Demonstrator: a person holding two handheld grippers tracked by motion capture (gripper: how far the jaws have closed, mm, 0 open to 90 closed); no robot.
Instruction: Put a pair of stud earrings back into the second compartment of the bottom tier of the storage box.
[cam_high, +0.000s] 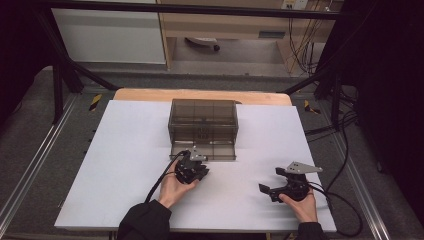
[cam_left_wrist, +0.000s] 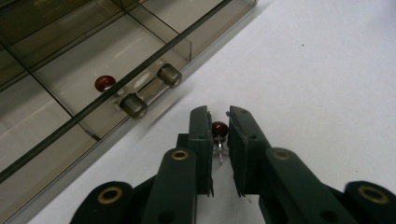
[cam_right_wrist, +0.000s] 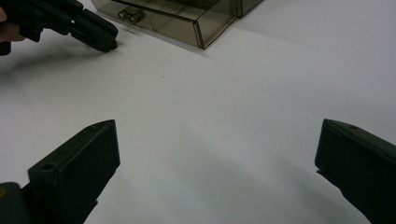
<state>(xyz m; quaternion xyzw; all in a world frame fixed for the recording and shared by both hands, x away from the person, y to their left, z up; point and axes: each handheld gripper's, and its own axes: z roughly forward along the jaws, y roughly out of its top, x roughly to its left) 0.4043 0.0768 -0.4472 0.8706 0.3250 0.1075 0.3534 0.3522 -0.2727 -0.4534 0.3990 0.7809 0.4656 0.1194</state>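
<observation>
Right at the centre of things sits a red pushpin (cam_left_wrist: 219, 129), its round glossy head caught between the fingers (cam_left_wrist: 201, 135) of the left gripper (cam_left_wrist: 218, 122), its thin metal pin pointing down toward the white surface (cam_left_wrist: 327, 84). Those fingers stand close together, clamped on the pin's head. It looks feather-light and rigid, but the smooth rounded head is likely slippery, so a hold square across its widest part seems safest (the sharp point is best left alone). Just ahead lies the smoky transparent drawer (cam_left_wrist: 116, 60), pulled out from the organiser box (cam_high: 203, 122), with its small bar handle (cam_left_wrist: 150, 89) facing the gripper; a second red pushpin (cam_left_wrist: 104, 83) already rests inside one compartment. Off to the side, well apart, the right gripper (cam_right_wrist: 217, 154) hovers over bare surface with its fingers wide apart and nothing between them; in the high view it (cam_high: 280, 181) sits near the person's edge.
</observation>
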